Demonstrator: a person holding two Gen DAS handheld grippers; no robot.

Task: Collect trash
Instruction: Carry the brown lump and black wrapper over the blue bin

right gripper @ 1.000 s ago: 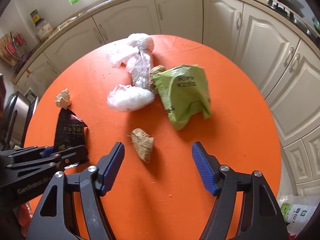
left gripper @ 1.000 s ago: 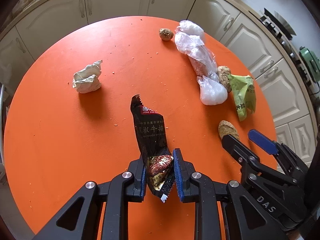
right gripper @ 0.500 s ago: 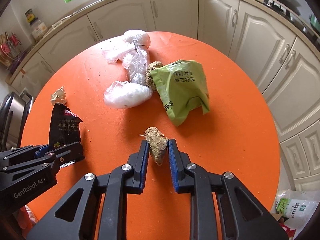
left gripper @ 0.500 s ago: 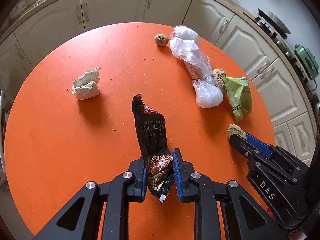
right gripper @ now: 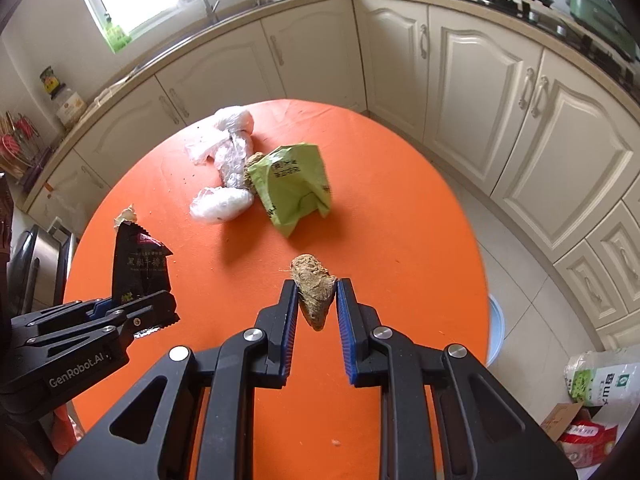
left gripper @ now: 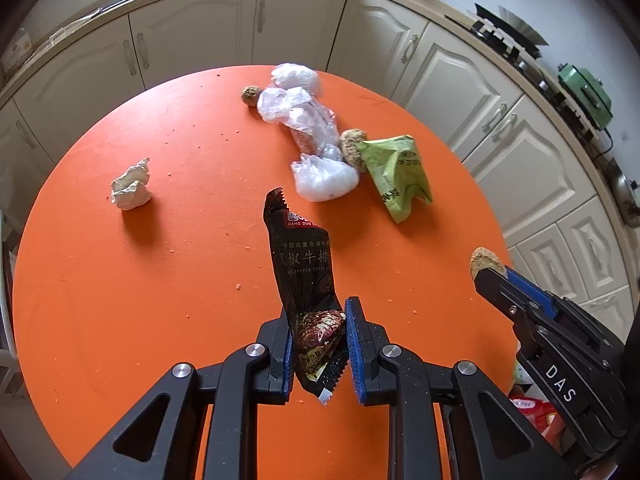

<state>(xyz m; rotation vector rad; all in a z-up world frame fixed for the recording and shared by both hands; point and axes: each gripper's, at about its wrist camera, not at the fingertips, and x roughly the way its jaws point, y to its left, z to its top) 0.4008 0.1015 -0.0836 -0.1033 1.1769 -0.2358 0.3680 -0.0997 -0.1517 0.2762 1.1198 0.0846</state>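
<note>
My left gripper is shut on a black snack wrapper, which stands up from the jaws above the round orange table. My right gripper is shut on a brown crumbly lump, lifted off the table. In the left wrist view the right gripper shows at the right with that lump at its tip. In the right wrist view the left gripper and its wrapper show at the left. On the table lie a green wrapper, clear plastic bags, a crumpled paper and two more brown lumps.
Cream kitchen cabinets curve around the table's far side, with a stove at the right. Bags and a box lie on the floor at the lower right. Crumbs dot the tabletop.
The right gripper closed on the brown lump and lifted it off the table. Both grippers rose and drew back, so the table looks smaller; the left still holds the black wrapper.
</note>
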